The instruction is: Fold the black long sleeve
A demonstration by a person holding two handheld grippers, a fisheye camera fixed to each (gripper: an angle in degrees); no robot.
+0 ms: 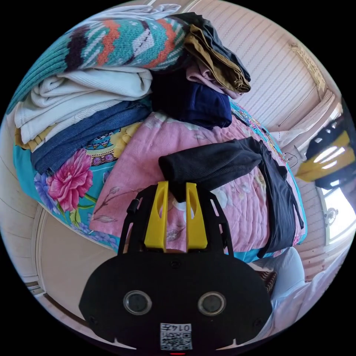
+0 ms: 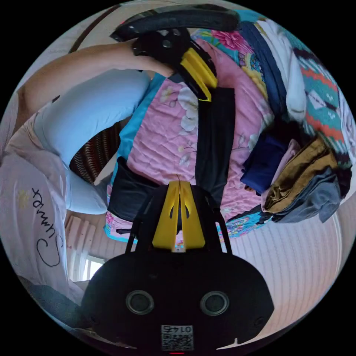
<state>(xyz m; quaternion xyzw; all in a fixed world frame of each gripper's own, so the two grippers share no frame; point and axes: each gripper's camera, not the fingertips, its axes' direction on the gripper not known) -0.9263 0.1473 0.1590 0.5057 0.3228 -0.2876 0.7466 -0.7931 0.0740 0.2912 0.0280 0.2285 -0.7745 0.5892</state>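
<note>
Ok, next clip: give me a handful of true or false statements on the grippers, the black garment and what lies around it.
1. The black long sleeve lies on a pink floral quilt. True.
2. The left gripper has its jaws wide apart, clear of any cloth. False: both jaws pinch a corner of the black garment.
3. The right gripper has its jaws nearly together at the garment's other end. True.
4. The patterned knit sweater sits under the denim. False: it tops the stack, above the white folded cloth and the denim.
</note>
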